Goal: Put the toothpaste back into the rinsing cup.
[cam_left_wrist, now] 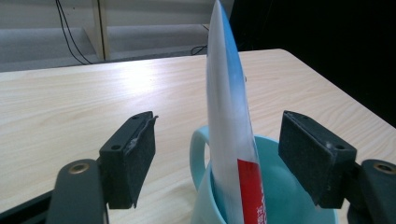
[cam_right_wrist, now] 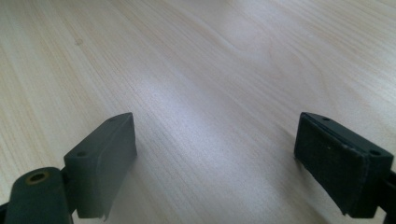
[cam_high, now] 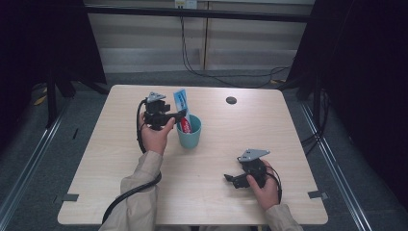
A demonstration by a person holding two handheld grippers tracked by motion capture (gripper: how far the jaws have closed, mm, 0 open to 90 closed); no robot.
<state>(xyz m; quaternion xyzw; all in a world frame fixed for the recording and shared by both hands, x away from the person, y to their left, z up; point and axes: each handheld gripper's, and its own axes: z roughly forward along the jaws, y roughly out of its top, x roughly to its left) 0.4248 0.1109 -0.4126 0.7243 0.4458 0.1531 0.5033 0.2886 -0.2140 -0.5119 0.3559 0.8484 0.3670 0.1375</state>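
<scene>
Black left gripper (cam_left_wrist: 219, 154) jaws are gaping wide around the upright white-blue-red toothpaste tube (cam_left_wrist: 229, 126) leaning in the teal ceramic mug (cam_left_wrist: 201, 154), probably releasing or approaching; right gripper (cam_right_wrist: 224, 163) is idling open, empty.

A lab-style recording space: one pale wooden table (cam_high: 202, 192) stands on grey carpet (cam_high: 43, 159), flanked by black curtains (cam_high: 370, 72), with loose cables (cam_high: 231, 77) trailing along a plain panelled wall (cam_high: 144, 43).

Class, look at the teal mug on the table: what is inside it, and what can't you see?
Inside the teal ceramic mug stands a white, blue and red toothpaste tube, leaning above the rim. Its lower end and the mug's bottom are hidden by the mug wall.
</scene>
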